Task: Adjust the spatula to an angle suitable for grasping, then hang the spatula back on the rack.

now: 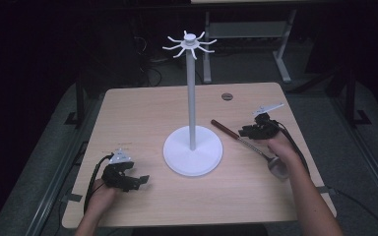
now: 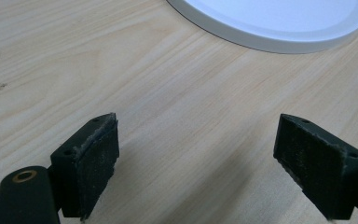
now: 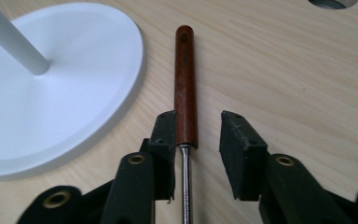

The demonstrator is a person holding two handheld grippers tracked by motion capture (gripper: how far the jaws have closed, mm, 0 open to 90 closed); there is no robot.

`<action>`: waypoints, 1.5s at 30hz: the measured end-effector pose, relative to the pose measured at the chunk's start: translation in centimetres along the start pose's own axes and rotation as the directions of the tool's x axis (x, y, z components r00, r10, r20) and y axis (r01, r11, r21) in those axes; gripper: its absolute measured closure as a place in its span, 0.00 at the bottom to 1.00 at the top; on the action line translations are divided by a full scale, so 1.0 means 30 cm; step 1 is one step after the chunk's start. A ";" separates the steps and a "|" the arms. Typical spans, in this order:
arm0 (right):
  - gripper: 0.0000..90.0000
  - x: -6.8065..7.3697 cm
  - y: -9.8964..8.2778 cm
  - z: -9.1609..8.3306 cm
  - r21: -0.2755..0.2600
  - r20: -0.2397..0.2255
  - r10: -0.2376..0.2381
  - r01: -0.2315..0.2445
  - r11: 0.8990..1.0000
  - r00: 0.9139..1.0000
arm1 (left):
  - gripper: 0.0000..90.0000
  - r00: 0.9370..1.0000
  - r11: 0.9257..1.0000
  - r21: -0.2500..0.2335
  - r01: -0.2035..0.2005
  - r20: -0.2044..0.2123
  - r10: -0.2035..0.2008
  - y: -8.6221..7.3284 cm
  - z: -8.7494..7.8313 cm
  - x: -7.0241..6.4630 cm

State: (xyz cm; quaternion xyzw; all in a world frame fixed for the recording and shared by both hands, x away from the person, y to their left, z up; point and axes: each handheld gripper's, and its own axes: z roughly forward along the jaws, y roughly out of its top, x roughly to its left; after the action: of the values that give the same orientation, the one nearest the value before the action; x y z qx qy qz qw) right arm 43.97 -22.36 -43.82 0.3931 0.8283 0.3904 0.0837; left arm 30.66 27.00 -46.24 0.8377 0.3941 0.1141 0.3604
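I see a ladle lying flat on the tabletop, just right of the white stand. Its wooden handle points away from me and leftward, bowl nearest me. My right gripper straddles the handle, jaws narrowly apart. My left gripper gapes wide, holding nothing.

Pale wood-grain table; white stand with white hooks; reddish-brown handle on a silver-shafted ladle; black left hand-held gripper and black right hand-held gripper, brass rivets.
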 end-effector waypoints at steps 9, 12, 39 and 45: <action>0.63 0.019 0.041 -0.009 0.071 -0.009 -0.015 0.015 0.997 1.000 | 0.15 1.000 1.000 -0.001 0.007 0.000 -0.007 0.001 0.003 -0.002; 0.63 0.028 0.066 0.008 0.126 -0.004 -0.033 0.033 0.992 0.999 | 0.15 1.000 1.000 -0.005 0.007 0.003 -0.007 0.001 0.003 -0.005; 0.65 0.062 0.216 0.197 0.540 0.018 -0.141 0.109 0.834 0.990 | 0.15 1.000 1.000 -0.012 0.003 0.016 -0.003 0.003 -0.002 -0.010; 0.69 0.060 0.215 0.218 0.566 0.022 -0.148 0.110 0.817 0.989 | 0.15 1.000 1.000 -0.014 0.003 0.016 -0.002 0.003 -0.001 -0.010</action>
State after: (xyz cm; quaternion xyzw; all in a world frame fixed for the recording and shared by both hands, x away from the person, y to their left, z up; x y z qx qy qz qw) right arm 49.43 -14.78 -43.38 0.3559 0.9280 0.1091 0.0172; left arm 30.50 26.74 -46.12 0.8356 0.3915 0.1097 0.3694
